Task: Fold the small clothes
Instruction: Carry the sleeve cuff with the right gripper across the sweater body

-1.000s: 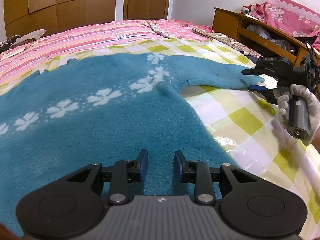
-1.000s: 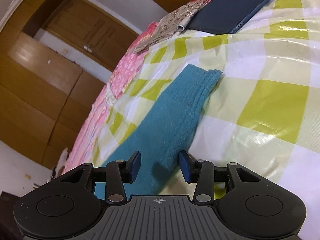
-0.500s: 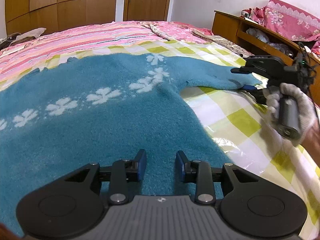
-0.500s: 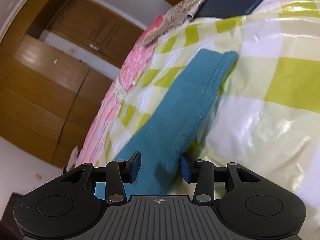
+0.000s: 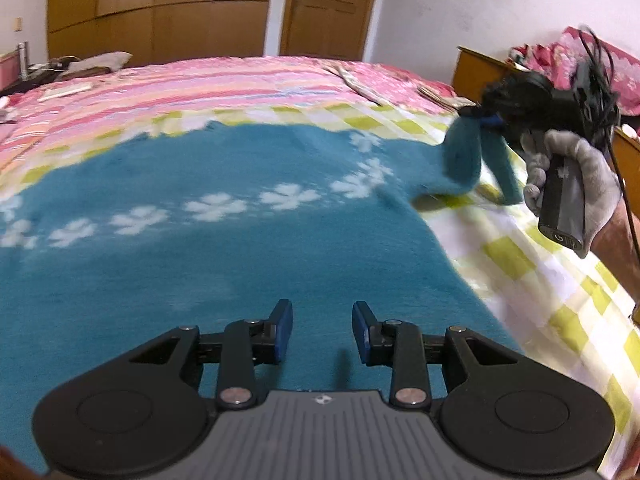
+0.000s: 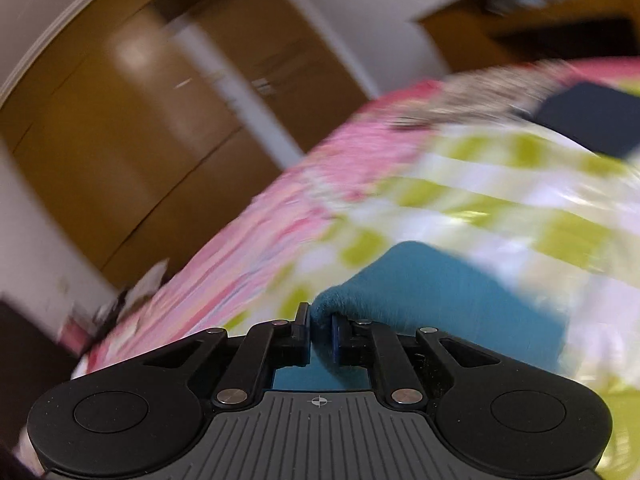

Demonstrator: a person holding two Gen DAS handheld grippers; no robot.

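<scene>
You had the right gripper (image 6: 320, 326) with its fingers pinched on the sleeve (image 5: 464, 156) of the teal sweater (image 5: 224, 248), which lay on the bed (image 5: 532, 264). Its jaws had just closed, and the sleeve, flat a second earlier, hung lifted at the frame's right. Carrying it inward without tugging would have served best. Your left gripper (image 5: 322, 330) hovered narrowly parted, holding nothing.

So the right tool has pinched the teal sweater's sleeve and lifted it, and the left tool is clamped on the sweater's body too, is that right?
Not quite. The left tool is open above the teal sweater, gripping nothing, as the left wrist view shows. The rest holds: the right tool is shut on the sleeve, lifted off the bed.
</scene>
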